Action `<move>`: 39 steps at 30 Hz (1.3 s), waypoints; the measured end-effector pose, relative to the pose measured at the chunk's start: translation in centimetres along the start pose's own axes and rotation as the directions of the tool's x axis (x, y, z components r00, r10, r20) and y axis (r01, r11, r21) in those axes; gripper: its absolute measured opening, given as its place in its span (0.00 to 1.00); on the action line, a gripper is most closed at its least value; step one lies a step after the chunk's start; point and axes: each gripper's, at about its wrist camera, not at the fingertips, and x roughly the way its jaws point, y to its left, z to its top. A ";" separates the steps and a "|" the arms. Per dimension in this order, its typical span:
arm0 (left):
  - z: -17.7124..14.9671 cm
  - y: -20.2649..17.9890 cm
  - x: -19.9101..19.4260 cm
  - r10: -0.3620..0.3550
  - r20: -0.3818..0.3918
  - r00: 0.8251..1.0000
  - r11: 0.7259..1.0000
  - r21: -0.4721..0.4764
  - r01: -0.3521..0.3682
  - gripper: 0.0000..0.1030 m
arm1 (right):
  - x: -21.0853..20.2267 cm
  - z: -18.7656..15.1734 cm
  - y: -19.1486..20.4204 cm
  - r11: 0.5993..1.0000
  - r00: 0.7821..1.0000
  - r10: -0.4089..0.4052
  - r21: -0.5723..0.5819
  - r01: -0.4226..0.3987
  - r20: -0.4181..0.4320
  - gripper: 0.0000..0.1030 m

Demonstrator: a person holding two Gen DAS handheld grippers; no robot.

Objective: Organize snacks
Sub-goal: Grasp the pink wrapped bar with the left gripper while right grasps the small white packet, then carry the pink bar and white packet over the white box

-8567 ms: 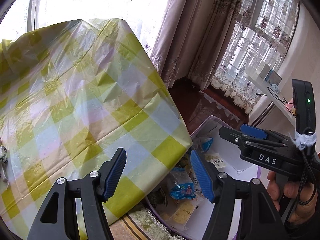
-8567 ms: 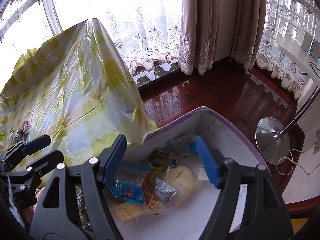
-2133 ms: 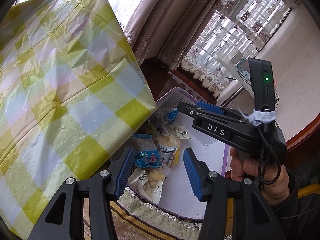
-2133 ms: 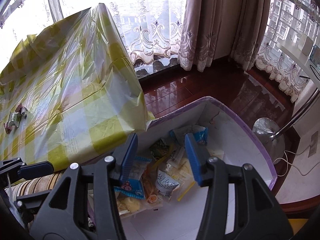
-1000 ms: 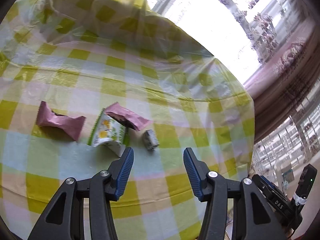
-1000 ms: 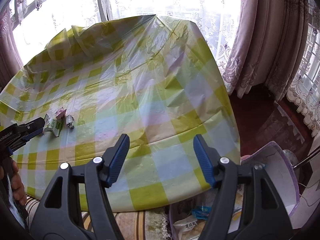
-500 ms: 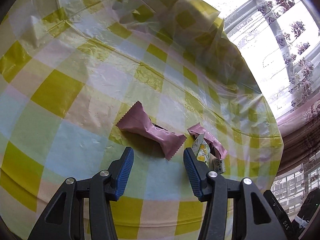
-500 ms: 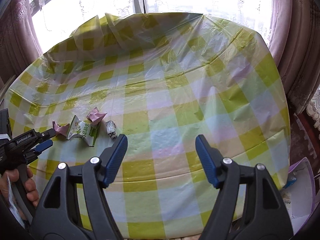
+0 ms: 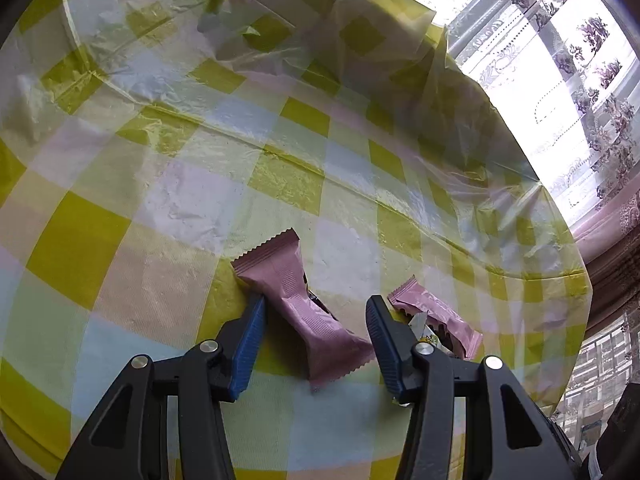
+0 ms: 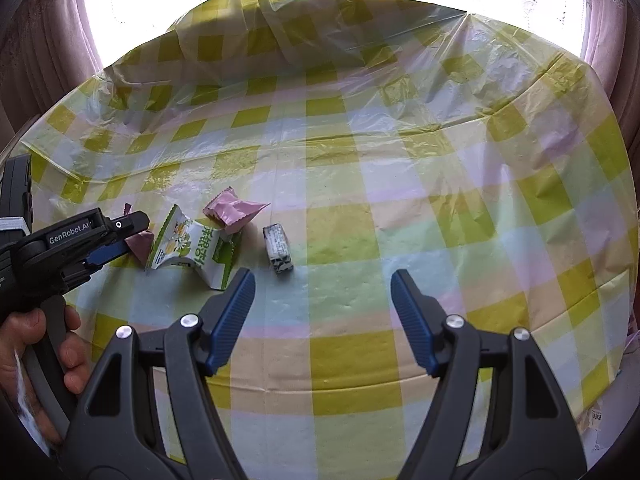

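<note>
On the checked cloth (image 10: 360, 240) lie four snacks: two pink bars, a green packet (image 10: 192, 250) and a small candy (image 10: 278, 249). Left gripper (image 9: 316, 320) – jaws apart, not yet gripping – straddles the near pink bar (image 9: 300, 304). Right gripper (image 10: 322, 292) hangs open and empty over bare cloth. No container is in view.

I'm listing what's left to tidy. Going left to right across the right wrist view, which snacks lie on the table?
Pink wrapper behind the left tool's tip → green-and-white packet → small grey-white wrapped candy. A second pink wrapper overlaps the packet's far end, so I leave it unplaced.
</note>
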 end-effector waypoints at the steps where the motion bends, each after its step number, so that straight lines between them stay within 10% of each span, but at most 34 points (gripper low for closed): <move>1: 0.1 -0.3 0.2 0.017 0.006 1.000 1.000 0.022 -0.017 0.50 | 0.4 0.0 0.1 1.000 1.000 0.001 -0.001 -0.001 -0.005 0.71; 11: -0.4 -2.1 1.2 0.206 0.089 0.975 0.948 0.227 -0.221 0.22 | 3.2 0.6 1.2 1.000 1.000 0.002 0.002 -0.002 -0.031 0.71; 21: -0.7 -1.1 0.5 0.163 0.087 0.983 0.966 0.189 -0.176 0.20 | 5.6 1.3 2.8 0.999 0.999 -0.016 -0.030 0.015 -0.045 0.70; 33: -1.3 -1.2 0.1 0.172 0.095 0.980 0.962 0.200 -0.188 0.20 | 6.3 1.4 4.0 0.995 0.998 -0.042 -0.098 0.038 -0.037 0.21; 39: -1.9 -1.4 -0.1 0.183 0.097 0.978 0.956 0.214 -0.200 0.20 | 6.1 1.1 4.2 0.994 0.999 -0.036 -0.109 0.033 -0.033 0.17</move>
